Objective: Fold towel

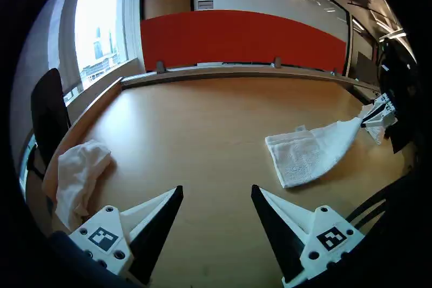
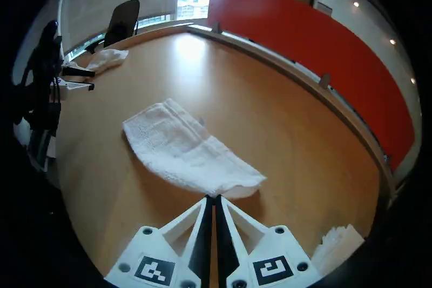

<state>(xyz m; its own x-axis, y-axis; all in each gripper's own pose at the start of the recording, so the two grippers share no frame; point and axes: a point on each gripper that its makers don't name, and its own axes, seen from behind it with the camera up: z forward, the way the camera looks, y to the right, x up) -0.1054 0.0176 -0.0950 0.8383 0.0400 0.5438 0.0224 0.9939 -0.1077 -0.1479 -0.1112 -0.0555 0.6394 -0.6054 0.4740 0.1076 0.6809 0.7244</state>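
A white towel (image 1: pixel 302 153) lies on the wooden table (image 1: pixel 216 115), partly folded. Its right end rises off the table to my right gripper (image 1: pixel 372 118), which pinches it. In the right gripper view the towel (image 2: pixel 178 145) stretches away from my right gripper (image 2: pixel 215 200), whose fingers are shut on its near edge. My left gripper (image 1: pixel 216 188) stands open above bare table, well to the left of the towel, with nothing between its fingers. It is also seen far off as the left gripper (image 2: pixel 81 79), held by a person's hand.
A crumpled white cloth (image 1: pixel 81 172) lies at the table's left edge, seen again as the cloth (image 2: pixel 108 60) beside the left gripper. A black chair (image 1: pixel 48 109) stands behind it. Folded white cloths (image 2: pixel 337 245) sit near my right gripper. A red partition (image 1: pixel 243 39) backs the table.
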